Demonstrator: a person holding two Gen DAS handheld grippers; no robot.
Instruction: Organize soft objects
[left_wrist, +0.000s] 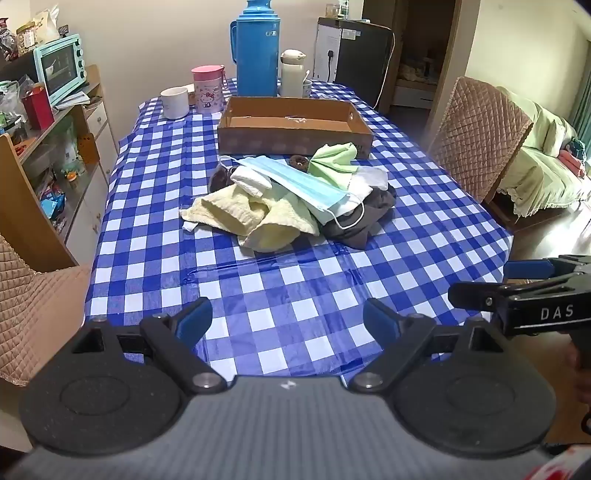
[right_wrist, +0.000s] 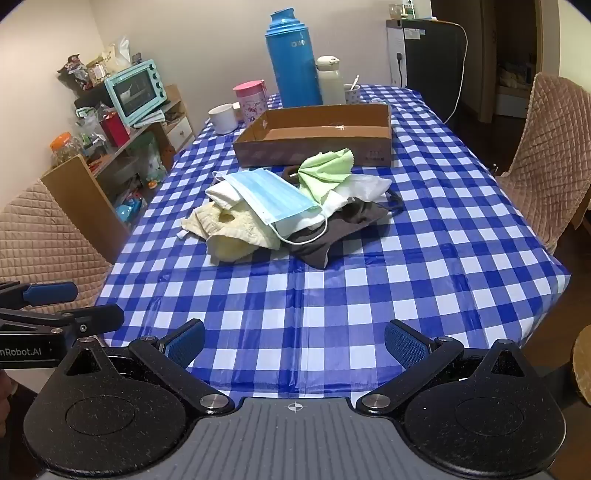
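Two tools hang over the near edge of my bench (left_wrist: 155, 206), both tilted down. My left tool (left_wrist: 287, 325) has its jaws wide apart with nothing between them, and my right tool (right_wrist: 294, 345) is the same. The pile of soft objects (right_wrist: 291, 206) lies in the middle of the checked tablecloth, well apart from both tools: a blue face mask (right_wrist: 271, 201) on top, a yellow towel (right_wrist: 236, 232), a green cloth (right_wrist: 325, 168) and a dark grey cloth (right_wrist: 332, 236). Just behind the pile stands a cardboard tray (right_wrist: 314, 151).
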